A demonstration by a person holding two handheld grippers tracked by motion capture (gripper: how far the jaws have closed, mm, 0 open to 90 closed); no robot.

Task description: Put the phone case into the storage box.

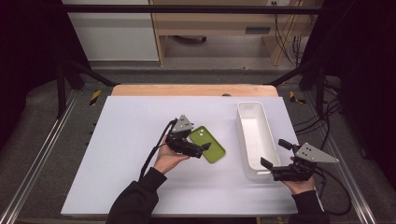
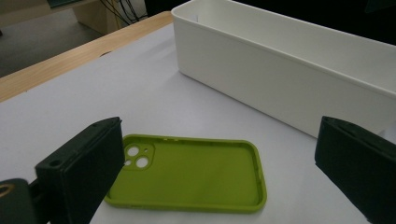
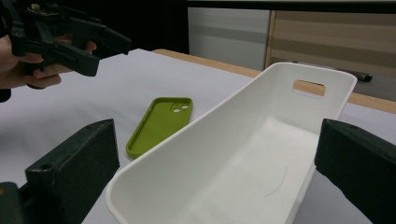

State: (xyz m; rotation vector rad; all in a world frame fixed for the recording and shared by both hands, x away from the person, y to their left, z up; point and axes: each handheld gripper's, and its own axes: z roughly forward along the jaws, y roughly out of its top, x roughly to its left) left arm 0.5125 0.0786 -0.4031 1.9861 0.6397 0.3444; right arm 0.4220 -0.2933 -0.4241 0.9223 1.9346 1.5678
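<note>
Phone case: green phone case [image 1: 207, 144] lies flat on the white table [image 1: 130, 140], hollow side up, camera cut-outs at its far end; it sits right at the tips of the left gripper, which point toward it.
Left gripper: left gripper [image 1: 198, 148] is held in the person's left hand [image 1: 169, 158]; in the left gripper view its jaws stand wide apart, the case [image 2: 187, 172] showing on the table between them; nothing is clamped.
Bin: white bin [image 1: 253, 140] stands just beyond the case on the left gripper's far side, apart from it; inside is bare.
Right gripper: right gripper [image 1: 275, 154] sits at the bin's near end, jaws spread wide to either side of the near corner [image 3: 140, 186]; whether they touch the wall cannot be told.
</note>
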